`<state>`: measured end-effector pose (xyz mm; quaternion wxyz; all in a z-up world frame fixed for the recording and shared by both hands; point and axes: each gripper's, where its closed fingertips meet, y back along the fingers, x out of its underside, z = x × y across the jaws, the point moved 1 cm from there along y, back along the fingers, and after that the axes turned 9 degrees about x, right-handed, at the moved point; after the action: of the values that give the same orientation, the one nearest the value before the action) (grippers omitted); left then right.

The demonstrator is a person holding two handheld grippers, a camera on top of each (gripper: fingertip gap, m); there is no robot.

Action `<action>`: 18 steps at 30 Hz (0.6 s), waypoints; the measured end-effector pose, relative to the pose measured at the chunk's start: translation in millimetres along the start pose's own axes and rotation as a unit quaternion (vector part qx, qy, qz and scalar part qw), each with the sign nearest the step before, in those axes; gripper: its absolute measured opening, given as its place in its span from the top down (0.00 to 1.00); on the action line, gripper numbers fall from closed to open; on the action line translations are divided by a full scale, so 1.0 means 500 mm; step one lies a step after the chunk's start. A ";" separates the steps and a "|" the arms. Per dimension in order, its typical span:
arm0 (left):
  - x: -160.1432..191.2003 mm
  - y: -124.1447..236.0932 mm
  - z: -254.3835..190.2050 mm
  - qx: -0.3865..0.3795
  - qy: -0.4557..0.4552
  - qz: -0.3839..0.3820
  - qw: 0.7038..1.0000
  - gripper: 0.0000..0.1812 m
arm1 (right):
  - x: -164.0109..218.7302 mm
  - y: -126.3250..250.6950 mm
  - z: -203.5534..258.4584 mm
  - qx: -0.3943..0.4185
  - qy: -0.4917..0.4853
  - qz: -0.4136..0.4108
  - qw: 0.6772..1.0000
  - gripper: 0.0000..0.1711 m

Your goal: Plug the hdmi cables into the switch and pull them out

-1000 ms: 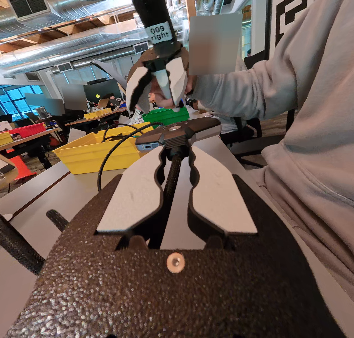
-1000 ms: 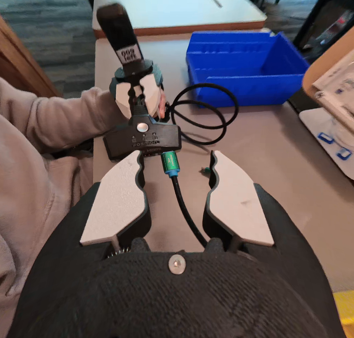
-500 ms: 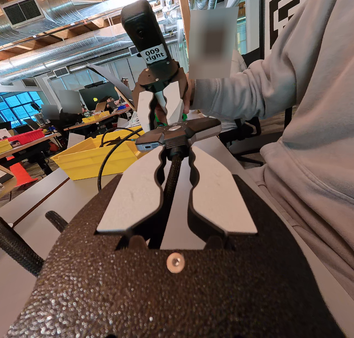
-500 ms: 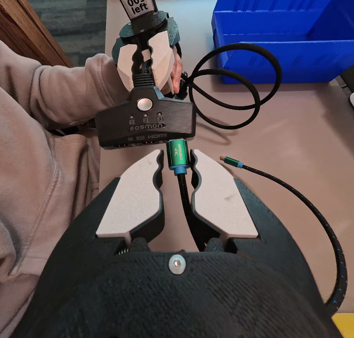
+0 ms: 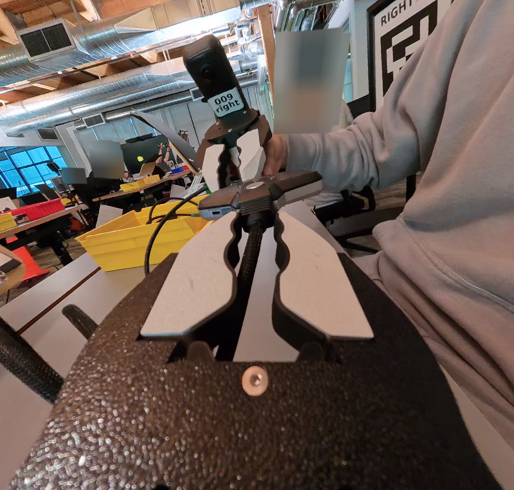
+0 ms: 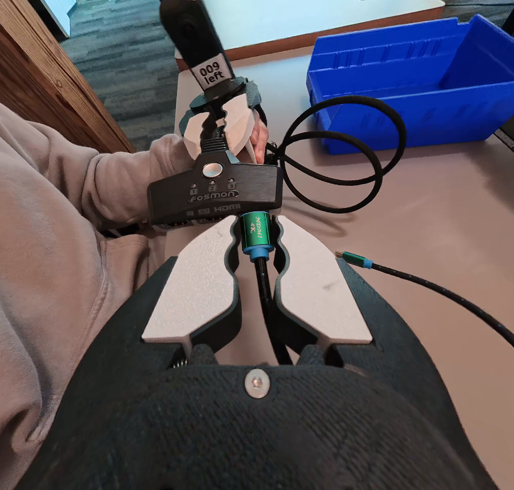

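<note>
Green anodised metal marked the HDMI plug (image 6: pixel 255 232), which was seated in the rightmost port of the black switch (image 6: pixel 214 190) and was clamped between the fingers of the right gripper (image 6: pixel 255 228). The switch was held up off the grey table (image 6: pixel 417 226), near the person's torso, by its own ribbed pigtail cable (image 5: pixel 251 250), on which the left gripper (image 5: pixel 257 221) was clenched just behind the strain relief. Two ports to the left of the plug appeared unoccupied.

The step in hand was judged to be either the final seating or the withdrawal of this plug; which of the two could not be told. In either case the plug should be moved straight along the port axis, without twisting, while the switch was braced level by the left gripper so that the pigtail was not bent sharply.

A second green-tipped cable end (image 6: pixel 354 258) was seen lying loose on the table just right of the right gripper. A black cable loop (image 6: pixel 333 157) lay beyond it, with a blue bin (image 6: pixel 417 109) farther off and a yellow bin (image 5: pixel 125 240) on the other side.
</note>
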<state>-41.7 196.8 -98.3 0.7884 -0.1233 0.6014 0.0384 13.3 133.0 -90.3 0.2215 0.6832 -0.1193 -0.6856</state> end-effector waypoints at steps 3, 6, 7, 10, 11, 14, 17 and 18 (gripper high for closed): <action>-0.026 0.069 0.009 -0.050 -0.021 -0.012 0.998 0.88 | 0.035 0.018 -0.046 0.106 0.090 0.102 0.985 0.88; -0.114 0.208 0.009 -0.129 -0.057 -0.121 0.983 0.88 | 0.029 0.126 -0.104 0.125 0.018 0.068 0.990 0.88; -0.122 0.218 0.007 -0.145 -0.066 -0.120 0.980 0.88 | 0.005 0.163 -0.127 0.151 0.012 0.031 0.988 0.88; -0.117 0.180 0.002 -0.125 -0.068 -0.094 0.985 0.88 | -0.023 0.253 -0.179 0.262 0.144 0.053 0.953 0.88; -0.110 0.163 0.004 -0.115 -0.063 -0.085 0.988 0.88 | -0.039 0.280 -0.189 0.298 0.182 0.052 0.936 0.88; -0.077 0.124 0.010 -0.093 -0.042 -0.055 0.993 0.88 | -0.040 0.345 -0.199 0.319 0.228 0.091 0.916 0.88; -0.061 0.106 0.013 -0.074 -0.025 -0.056 0.995 0.88 | -0.005 0.395 -0.226 0.306 0.259 0.104 0.910 0.88; -0.059 0.101 0.013 -0.069 -0.021 -0.058 0.996 0.88 | 0.012 0.406 -0.242 0.303 0.253 0.101 0.913 0.88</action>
<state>-54.5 249.9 -76.0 0.7911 -0.2114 0.5729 0.0366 161.7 -30.5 -5.8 0.0950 0.8522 -0.3295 -0.3953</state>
